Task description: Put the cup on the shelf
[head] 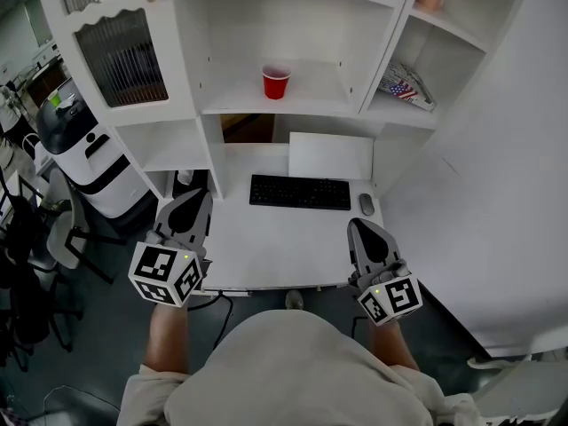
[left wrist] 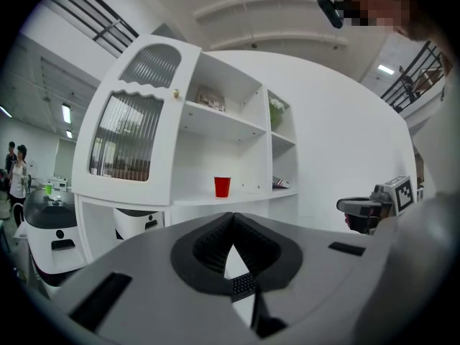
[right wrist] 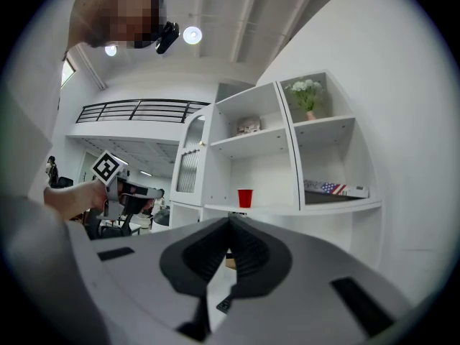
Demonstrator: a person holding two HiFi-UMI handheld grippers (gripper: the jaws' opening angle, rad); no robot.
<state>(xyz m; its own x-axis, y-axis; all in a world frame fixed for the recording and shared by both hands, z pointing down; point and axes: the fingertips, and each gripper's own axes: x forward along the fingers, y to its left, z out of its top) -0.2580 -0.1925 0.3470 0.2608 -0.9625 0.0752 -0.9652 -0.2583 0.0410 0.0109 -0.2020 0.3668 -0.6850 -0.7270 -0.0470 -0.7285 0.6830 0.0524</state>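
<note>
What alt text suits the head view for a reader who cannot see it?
A red cup stands on a white shelf above a desk with a keyboard; the left gripper and right gripper hover nearer, shut and empty.

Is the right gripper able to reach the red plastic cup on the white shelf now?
Probably yes. The red plastic cup stands alone in an open compartment, nothing before it. The right gripper is shut and must open first.

The desk [head: 266,242] was bare in front, with only a keyboard [head: 300,192] and a mouse [head: 366,205] at its back. Above, the shelf [head: 315,94] was open all around the cup [head: 276,82], walled by side panels [head: 206,69] left and right.
</note>
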